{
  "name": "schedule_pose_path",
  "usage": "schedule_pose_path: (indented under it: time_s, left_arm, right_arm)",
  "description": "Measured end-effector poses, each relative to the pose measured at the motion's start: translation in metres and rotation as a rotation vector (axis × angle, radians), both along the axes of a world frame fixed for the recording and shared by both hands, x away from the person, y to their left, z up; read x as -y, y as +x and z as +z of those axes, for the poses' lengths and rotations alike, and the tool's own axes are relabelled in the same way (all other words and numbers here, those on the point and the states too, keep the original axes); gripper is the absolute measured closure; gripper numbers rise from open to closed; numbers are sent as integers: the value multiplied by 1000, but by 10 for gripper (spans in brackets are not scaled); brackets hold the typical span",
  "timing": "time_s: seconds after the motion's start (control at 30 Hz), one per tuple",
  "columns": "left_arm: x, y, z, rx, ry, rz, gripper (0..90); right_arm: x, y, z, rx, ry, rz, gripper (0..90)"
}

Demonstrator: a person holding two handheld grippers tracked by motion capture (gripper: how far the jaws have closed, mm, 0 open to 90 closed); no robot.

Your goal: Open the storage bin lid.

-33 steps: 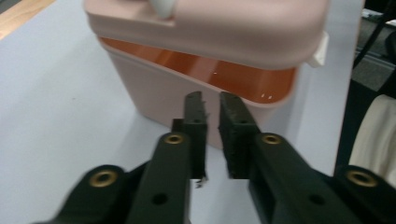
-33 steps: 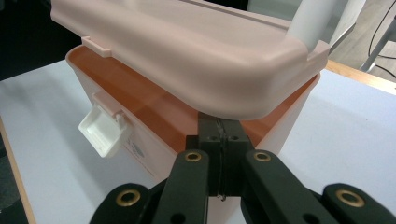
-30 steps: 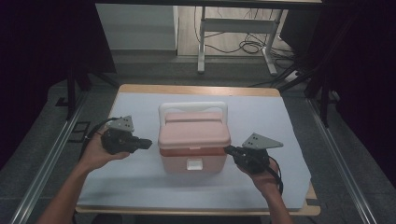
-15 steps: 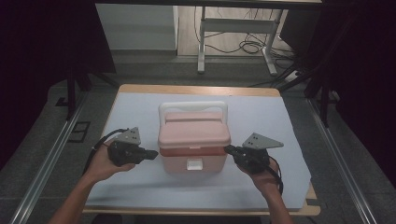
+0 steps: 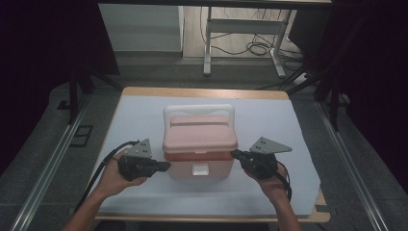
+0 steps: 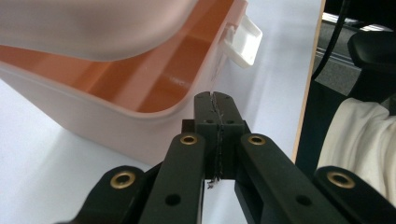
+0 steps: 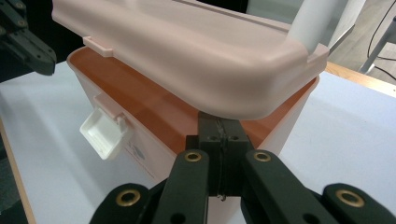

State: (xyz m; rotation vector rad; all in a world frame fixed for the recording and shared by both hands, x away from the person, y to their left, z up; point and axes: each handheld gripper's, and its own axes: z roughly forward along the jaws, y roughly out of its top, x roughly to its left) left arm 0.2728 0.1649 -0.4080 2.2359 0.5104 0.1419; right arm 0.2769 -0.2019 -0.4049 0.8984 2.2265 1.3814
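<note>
A pink cooler box with a white handle and a white front latch stands mid-table. An orange band runs under its lid. My left gripper is shut and empty, its tip at the box's left front corner. In the left gripper view the closed jaws sit against the rim just below the lid, with the latch beyond. My right gripper is shut too, at the right front corner. In the right gripper view its tip is tucked under the lid's overhang.
A white sheet covers the wooden table, whose edge shows at the back. A white desk frame and cables stand on the floor beyond. Metal rails run along the left side. The other gripper shows far off.
My left hand has carried its gripper rightward and nearer the front, up to the box's left front corner. The right gripper and the box have stayed put.
</note>
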Motion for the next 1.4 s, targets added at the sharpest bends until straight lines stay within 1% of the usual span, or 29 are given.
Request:
schedule_pose_path:
  time_s: [0.17, 0.3, 0.37, 0.43, 0.5, 0.57, 0.63, 0.73, 0.87, 0.9, 1.07, 1.17, 1.37, 1.4]
  left_arm:
    - [8, -3, -2, 2, -7, -5, 900]
    - [14, -4, -4, 3, -21, -10, 900]
    - [19, -6, -5, 11, -23, -8, 900]
    - [24, -7, -6, 27, -17, -3, 900]
    - [29, -8, -6, 34, -14, -10, 900]
    - [33, -8, -6, 39, -9, -16, 900]
    - [38, -8, -6, 35, -8, -28, 900]
    - [46, -8, -7, 46, 10, -41, 900]
    - [54, -9, -7, 51, -5, -44, 900]
    - [56, -9, -6, 59, -4, -43, 900]
    - [66, -8, -5, 60, -4, -60, 900]
    - [72, -8, -6, 68, -6, -61, 900]
    - [86, -7, -5, 97, 14, -64, 900]
    - [88, -7, -6, 80, -2, -74, 900]
  right_arm:
    - [0, 0, 0, -1, 2, 0, 900]
    - [0, 0, 1, 0, 1, -1, 900]
    - [0, 0, 1, 0, 1, 0, 900]
    - [0, 0, 1, -1, 4, 0, 900]
    - [0, 0, 1, -1, 3, -1, 900]
    - [0, 0, 1, -1, 3, -1, 899]
    - [0, 0, 1, -1, 3, -1, 899]
    - [0, 1, 1, 0, 4, -2, 899]
    - [0, 1, 2, 0, 4, -1, 899]
    - [0, 1, 2, 0, 3, -1, 900]
    - [1, 1, 2, -1, 6, 0, 900]
    - [1, 1, 2, -2, 7, -1, 899]
    - [1, 1, 3, -1, 3, 1, 900]
    - [1, 1, 3, -1, 3, 1, 899]
